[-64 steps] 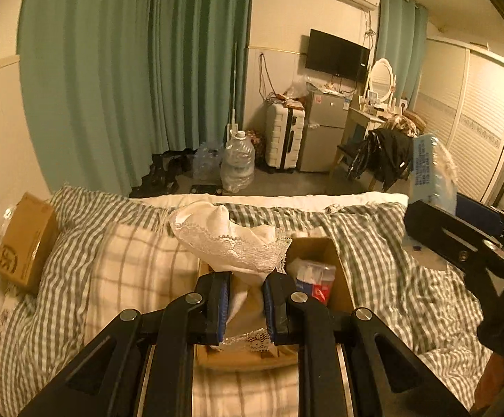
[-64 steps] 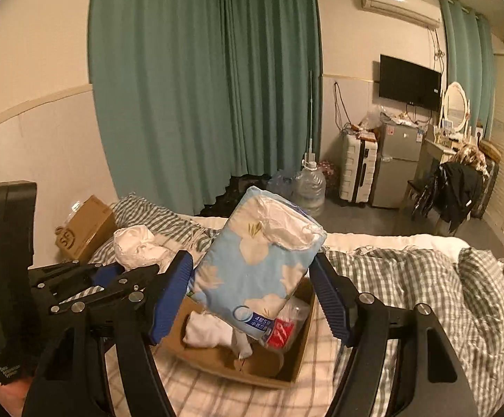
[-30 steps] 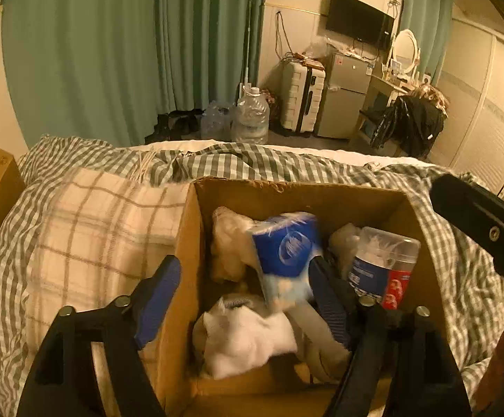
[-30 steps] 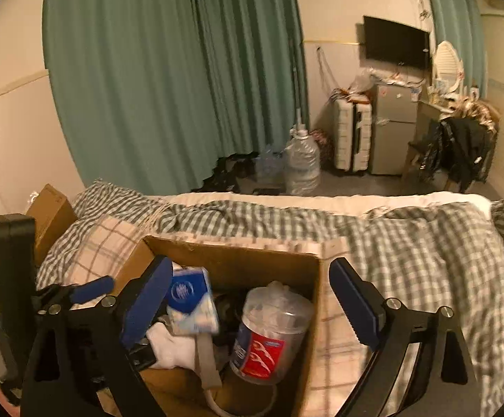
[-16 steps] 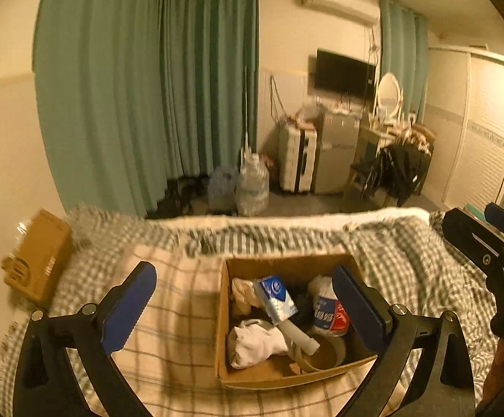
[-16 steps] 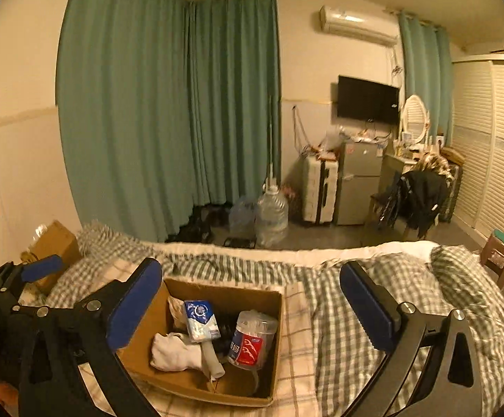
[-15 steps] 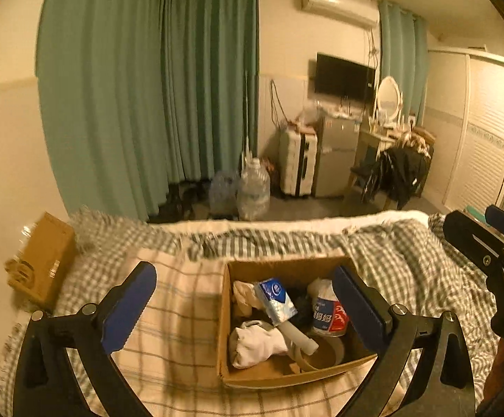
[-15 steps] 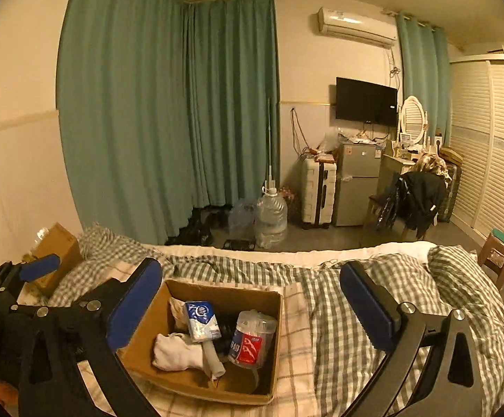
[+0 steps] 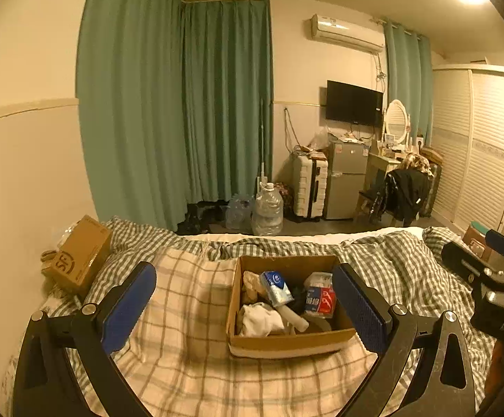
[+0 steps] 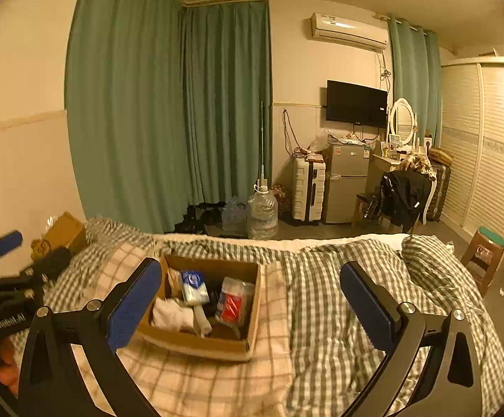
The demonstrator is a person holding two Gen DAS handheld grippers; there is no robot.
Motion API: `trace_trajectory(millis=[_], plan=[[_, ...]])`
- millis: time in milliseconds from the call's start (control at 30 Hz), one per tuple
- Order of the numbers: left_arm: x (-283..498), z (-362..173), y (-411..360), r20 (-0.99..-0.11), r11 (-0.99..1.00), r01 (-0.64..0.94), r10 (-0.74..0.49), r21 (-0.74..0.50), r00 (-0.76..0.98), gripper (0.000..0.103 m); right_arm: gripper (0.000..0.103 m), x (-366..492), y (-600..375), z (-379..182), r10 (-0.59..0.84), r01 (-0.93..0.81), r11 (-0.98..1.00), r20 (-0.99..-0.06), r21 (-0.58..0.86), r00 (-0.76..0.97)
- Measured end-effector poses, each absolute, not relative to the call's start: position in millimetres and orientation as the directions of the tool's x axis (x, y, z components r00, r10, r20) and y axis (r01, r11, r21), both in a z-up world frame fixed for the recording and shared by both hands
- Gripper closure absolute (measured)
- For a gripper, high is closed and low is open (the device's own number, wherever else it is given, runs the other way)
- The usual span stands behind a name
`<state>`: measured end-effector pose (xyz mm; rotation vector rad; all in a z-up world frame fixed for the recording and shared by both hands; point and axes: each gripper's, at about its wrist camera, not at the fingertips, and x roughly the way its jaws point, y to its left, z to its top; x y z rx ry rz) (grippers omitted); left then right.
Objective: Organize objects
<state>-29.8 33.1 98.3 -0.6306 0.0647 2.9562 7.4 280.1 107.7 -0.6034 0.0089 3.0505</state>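
Observation:
An open cardboard box (image 9: 286, 342) sits on the checked bed cover; it also shows in the right wrist view (image 10: 196, 342). Inside lie a white cloth (image 9: 260, 319), a blue tissue pack (image 9: 276, 286) and a clear jar with a red label (image 9: 319, 295). My left gripper (image 9: 245, 307) is wide open and empty, held back above the bed with the box between its blue pads. My right gripper (image 10: 252, 304) is wide open and empty, to the right of the box. The right gripper's body shows at the right edge of the left wrist view (image 9: 495, 278).
A closed brown carton (image 9: 81, 255) leans at the bed's left edge by the wall. Green curtains (image 9: 178, 111) hang behind. Water jugs (image 9: 267, 213), a suitcase, a small fridge (image 9: 344, 184) and a chair with clothes stand beyond the bed. A stool (image 10: 485, 250) stands at the right.
Both grippers let go of their items into the box, opened wide, and have pulled back and up; the box now looks smaller and farther away.

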Motion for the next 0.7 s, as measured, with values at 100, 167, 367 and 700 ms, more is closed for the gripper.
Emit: trace_trajectory(millis=[100, 167, 367, 700], plan=[[-18.3, 91.2, 33.8, -0.410, -0.993, -0.113, 0.094, 0.021, -0.907, 0.000, 0.000, 19.0, 278.5, 98.2, 0.041, -0.029, -0.999, -0.386, -0.037, -0.922], [-14.3, 84.7, 33.7, -0.414, -0.994, -0.108, 0.091, 0.019, -0.906, 0.000, 0.000, 23.9, 275.9, 89.2, 0.047, -0.029, -0.998, -0.386, -0.054, -0.921], [-22.5, 46.1, 35.5, -0.476, -0.994, -0.110, 0.098, -0.003, -0.874, 0.000, 0.000, 12.0, 270.9, 45.6, 0.055, -0.029, -0.997, -0.418, -0.068, -0.907], [-48.3, -25.3, 30.0, -0.545, -0.999, -0.038, 0.020, 0.023, -0.838, 0.000, 0.000, -16.5, 283.6, -13.8, 0.061, -0.059, -0.998, -0.505, -0.020, -0.861]])
